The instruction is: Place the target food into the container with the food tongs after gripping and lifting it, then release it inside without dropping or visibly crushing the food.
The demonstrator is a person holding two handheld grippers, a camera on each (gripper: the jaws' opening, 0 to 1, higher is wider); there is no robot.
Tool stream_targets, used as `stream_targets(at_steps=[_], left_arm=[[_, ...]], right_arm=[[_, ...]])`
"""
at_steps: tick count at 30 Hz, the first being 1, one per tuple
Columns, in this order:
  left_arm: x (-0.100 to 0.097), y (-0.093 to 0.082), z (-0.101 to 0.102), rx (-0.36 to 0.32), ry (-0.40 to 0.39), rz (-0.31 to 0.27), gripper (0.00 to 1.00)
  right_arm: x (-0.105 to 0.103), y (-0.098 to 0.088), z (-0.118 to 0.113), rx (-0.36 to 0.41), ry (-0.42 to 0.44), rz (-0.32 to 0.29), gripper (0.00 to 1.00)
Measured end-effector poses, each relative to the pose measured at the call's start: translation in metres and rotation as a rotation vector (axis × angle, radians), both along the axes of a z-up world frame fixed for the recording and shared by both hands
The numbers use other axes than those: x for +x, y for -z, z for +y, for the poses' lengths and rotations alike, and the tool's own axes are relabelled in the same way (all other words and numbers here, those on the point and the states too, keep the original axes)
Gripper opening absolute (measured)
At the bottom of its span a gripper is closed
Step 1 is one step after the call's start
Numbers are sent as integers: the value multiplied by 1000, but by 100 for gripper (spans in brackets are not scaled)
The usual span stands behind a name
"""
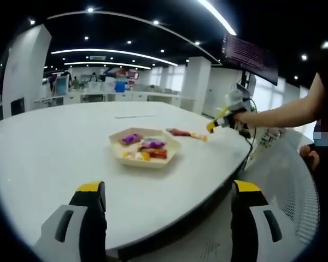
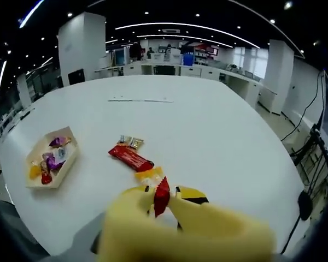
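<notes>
A pale hexagonal tray [image 1: 172, 148] [image 2: 70, 164] holding several wrapped sweets sits on the white round table [image 1: 54, 147] [image 2: 218, 136]. My right gripper [image 2: 162, 192] carries yellow tongs that are shut on a red-wrapped candy [image 2: 162, 197], held just above the table near its edge. Loose beyond it lie a yellow candy [image 2: 149, 174], a red bar [image 2: 131, 157] and a small gold-wrapped piece [image 2: 130, 142]. In the left gripper view the right gripper [image 1: 214, 125] reaches in from the right, beside the red bar [image 1: 179, 132]. My left gripper [image 1: 168, 188] stands open over the table's near edge, with nothing between its jaws.
A person's arm [image 1: 284, 112] stretches in from the right. A dark monitor [image 1: 250, 54] stands past the table's far right edge, and a white mesh chair [image 1: 295, 180] sits beside it. Cables [image 2: 311, 158] hang off the table's right. Office desks [image 2: 169, 65] line the background.
</notes>
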State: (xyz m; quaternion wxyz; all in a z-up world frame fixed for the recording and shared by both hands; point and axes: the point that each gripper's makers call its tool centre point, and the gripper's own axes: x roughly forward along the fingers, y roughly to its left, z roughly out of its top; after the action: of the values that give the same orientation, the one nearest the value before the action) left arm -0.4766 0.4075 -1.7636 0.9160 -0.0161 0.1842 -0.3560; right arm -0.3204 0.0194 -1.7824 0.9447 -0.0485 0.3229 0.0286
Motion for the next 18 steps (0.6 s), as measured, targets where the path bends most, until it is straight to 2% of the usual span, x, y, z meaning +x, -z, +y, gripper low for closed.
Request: stream_targets(at_steps=[2,18], left_arm=[[0,0,-1,1,4,0,92],[0,-2,-1,-8,12,-11,92]], right_arm=[[1,-3,5,-22,-18,1,18],[15,-23,33,2,-68,-18,18]])
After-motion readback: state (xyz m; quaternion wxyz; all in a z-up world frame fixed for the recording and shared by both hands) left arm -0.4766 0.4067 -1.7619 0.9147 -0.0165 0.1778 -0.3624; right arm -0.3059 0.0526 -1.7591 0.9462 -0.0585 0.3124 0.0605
